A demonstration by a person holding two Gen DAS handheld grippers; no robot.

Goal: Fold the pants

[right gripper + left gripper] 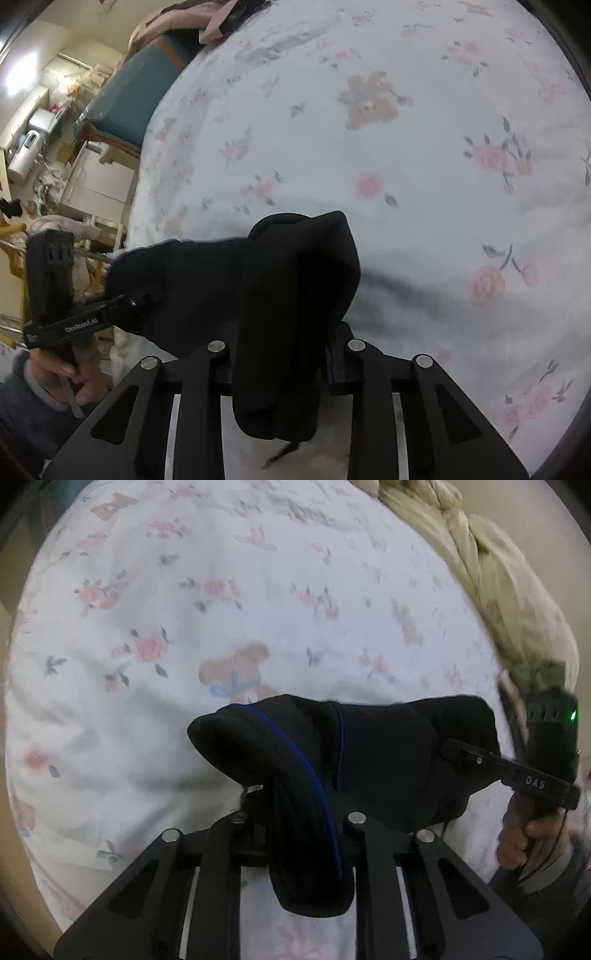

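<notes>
Pants (369, 760), black with a blue seam line, hang bunched in the air above the floral bedsheet (184, 627), clamped at one end by the left gripper (306, 812) and at the other by the right gripper (284, 347). This looks like a carry; next, lower them onto the sheet and spread flat

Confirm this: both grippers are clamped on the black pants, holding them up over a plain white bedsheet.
Not quite. The bedsheet is not plain: it is white with pink flowers and teddy bears, as both wrist views show. The rest holds: the left gripper and right gripper each clamp the black pants.
</notes>
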